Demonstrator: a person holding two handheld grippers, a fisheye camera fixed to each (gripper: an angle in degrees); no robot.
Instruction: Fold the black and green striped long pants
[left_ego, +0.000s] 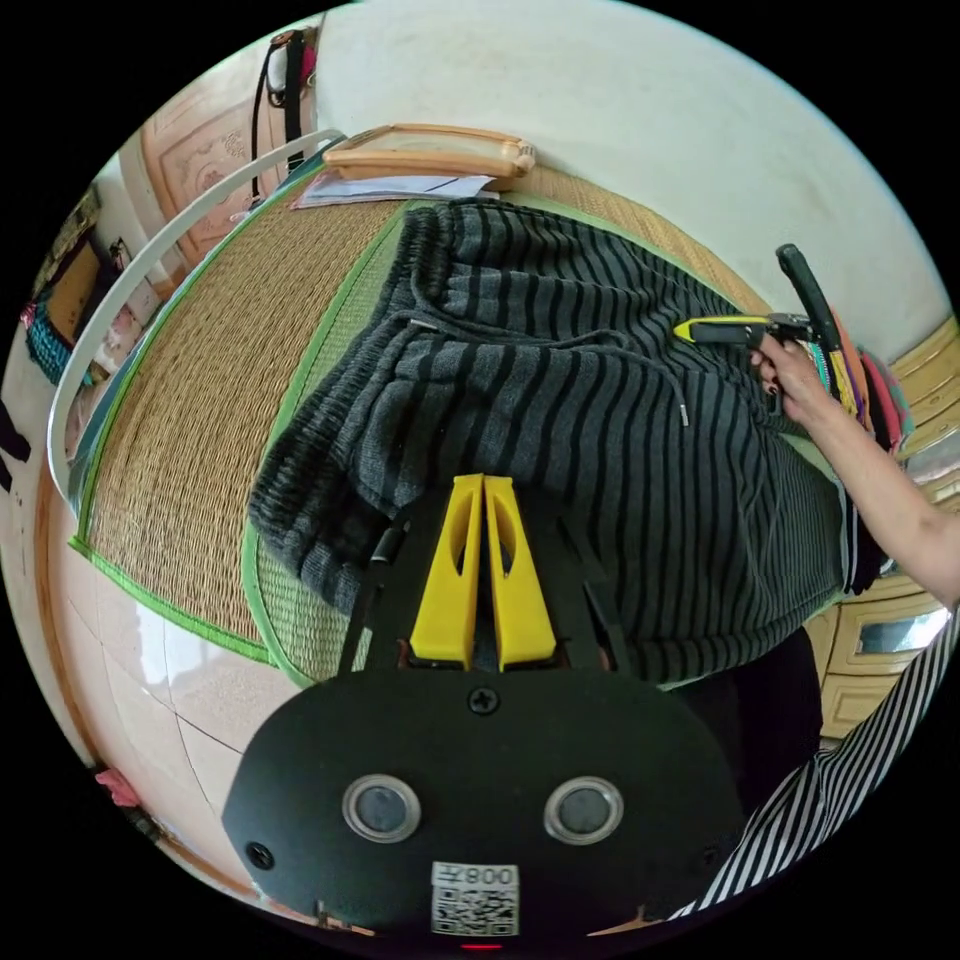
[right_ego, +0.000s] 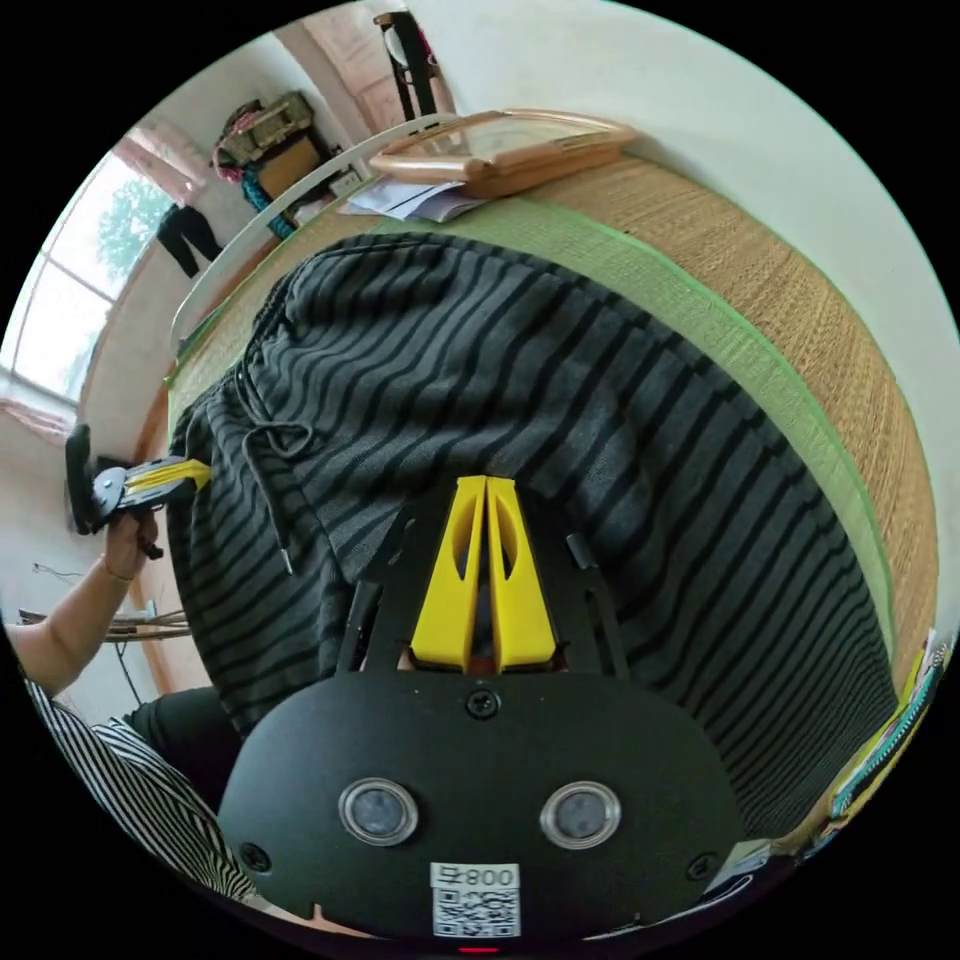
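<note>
Pants, striped black and dark grey-green, are spread across a woven straw mat edged in green, with the gathered waistband and its drawcord seen in the left gripper view. The left claw is seen in that view with its yellow jaws drawn together, tips resting over the cloth near the waistband; whether cloth is caught between them cannot be told. The right claw is shown in the right gripper view with its jaws likewise brought together above the striped fabric, and a pinch of cloth cannot be confirmed. In the left gripper view the right claw is held in a hand over the far edge of the pants. In the right gripper view the left claw is held by the other hand just beside the waistband edge. A wooden-framed board and some papers are laid at the mat's far end. A striped sleeve is seen near the view's edge.
</note>
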